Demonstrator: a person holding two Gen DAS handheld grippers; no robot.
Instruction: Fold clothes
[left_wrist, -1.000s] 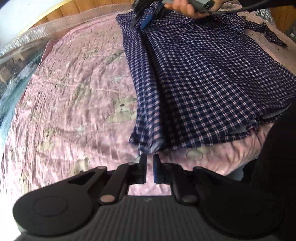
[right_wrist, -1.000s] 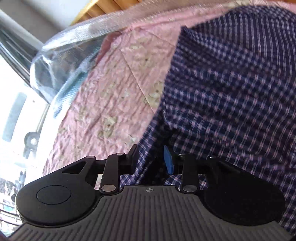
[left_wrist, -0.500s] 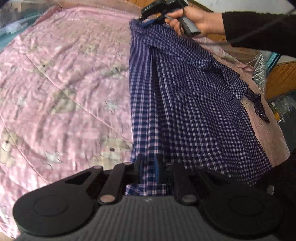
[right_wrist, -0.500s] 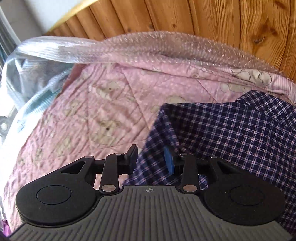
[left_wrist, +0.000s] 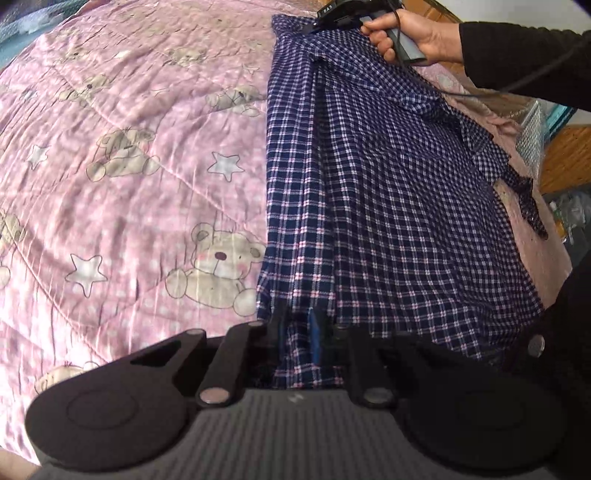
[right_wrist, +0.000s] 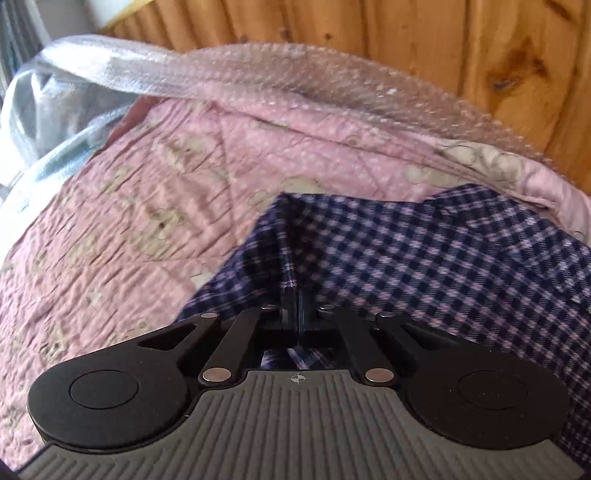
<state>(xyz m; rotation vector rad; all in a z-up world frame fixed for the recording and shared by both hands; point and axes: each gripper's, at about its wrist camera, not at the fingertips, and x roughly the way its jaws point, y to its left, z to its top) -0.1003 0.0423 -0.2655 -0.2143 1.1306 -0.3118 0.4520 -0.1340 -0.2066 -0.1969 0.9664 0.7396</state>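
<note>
Shirt flat on quilt. Left gripper part open, near hem between its fingers. Right gripper clamped on shirt's far corner.

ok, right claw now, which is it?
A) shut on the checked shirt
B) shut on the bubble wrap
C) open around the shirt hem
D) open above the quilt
A: in the right wrist view the right claw has its fingers pressed together with a pinch of the checked shirt between them.
</note>
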